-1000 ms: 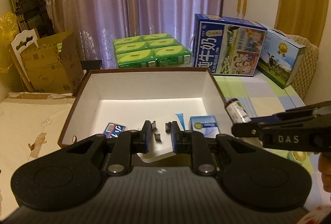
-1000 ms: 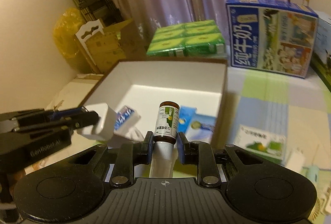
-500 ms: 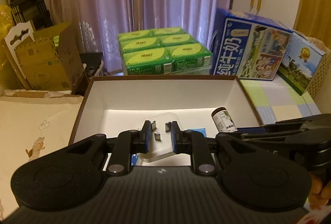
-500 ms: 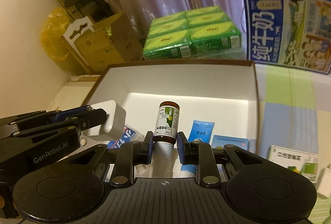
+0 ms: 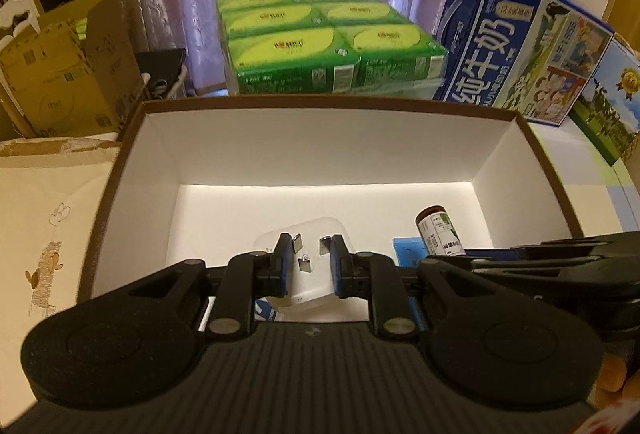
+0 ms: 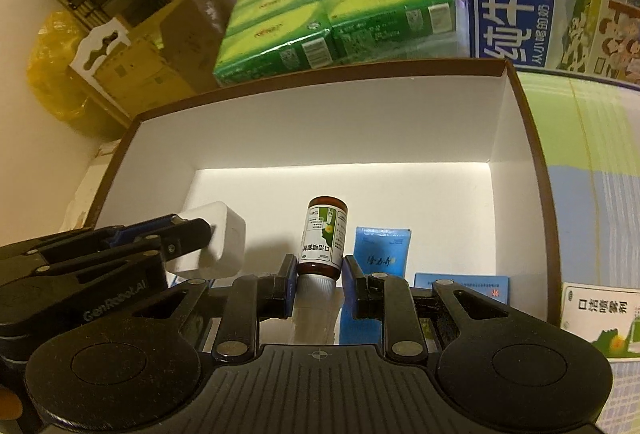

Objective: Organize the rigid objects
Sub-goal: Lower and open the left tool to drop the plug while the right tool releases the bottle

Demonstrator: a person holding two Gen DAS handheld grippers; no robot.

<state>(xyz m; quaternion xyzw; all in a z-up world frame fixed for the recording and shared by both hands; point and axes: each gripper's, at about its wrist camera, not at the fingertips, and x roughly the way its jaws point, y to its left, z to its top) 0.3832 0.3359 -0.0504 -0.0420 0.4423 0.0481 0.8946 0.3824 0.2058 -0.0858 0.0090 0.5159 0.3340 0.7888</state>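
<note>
My left gripper [image 5: 306, 261] is shut on a white plug adapter [image 5: 308, 286], prongs facing the camera, held inside the white-lined brown box [image 5: 320, 137]. The adapter also shows in the right wrist view [image 6: 218, 242]. My right gripper [image 6: 319, 268] is shut on the white cap of a small brown medicine bottle [image 6: 323, 238], held inside the same box [image 6: 352, 113]. The bottle shows in the left wrist view [image 5: 438, 230]. A blue tube [image 6: 382, 252] and a blue carton [image 6: 462, 288] lie on the box floor at the near right.
Green drink packs [image 5: 328, 41] and a blue milk carton [image 5: 520, 49] stand behind the box. Brown cardboard boxes [image 5: 60, 73] are at the left. A small white-green medicine carton [image 6: 596, 318] lies on the cloth right of the box.
Both grippers have moved forward and lower into the box, carrying the adapter and the bottle. The box looms larger in both views.
</note>
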